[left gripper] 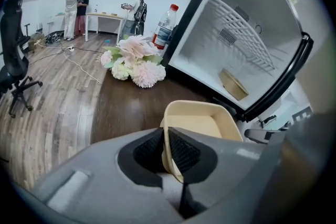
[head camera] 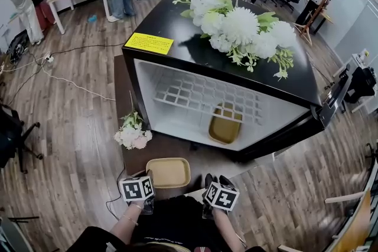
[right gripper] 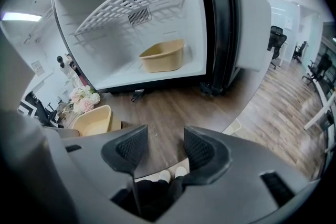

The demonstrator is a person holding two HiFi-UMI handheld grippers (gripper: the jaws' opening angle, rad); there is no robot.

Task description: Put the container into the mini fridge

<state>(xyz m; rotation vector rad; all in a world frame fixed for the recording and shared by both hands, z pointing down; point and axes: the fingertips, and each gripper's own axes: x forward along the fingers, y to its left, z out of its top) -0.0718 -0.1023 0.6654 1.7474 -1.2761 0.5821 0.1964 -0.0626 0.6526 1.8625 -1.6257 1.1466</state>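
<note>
Your left gripper (left gripper: 167,150) has its jaws clenched on the near wall of the shallow beige plastic container (left gripper: 202,120), one pad inside the rim and one outside. Your right gripper's (right gripper: 164,147) jaws are released with nothing between them, only bare dark wood below.

The held container sits on the dark brown desk (head camera: 127,97) at the lower middle of the head view. Its long axis runs left to right across that frame, and the grip is at its near left corner. From those jaws the open black mini fridge with a white interior (head camera: 155,88) lies straight up the frame, and up and right in the left gripper view. So the carry likely goes forward past the far rim. The left hand already has the container, while the right hangs just beside it.

Counted:
- Two beige containers, the second one (right gripper: 163,55) already on the fridge floor at the right.
- Two flower bunches, white ones (head camera: 239,29) on the fridge top and pinkish ones (head camera: 133,134) on the desk.
</note>
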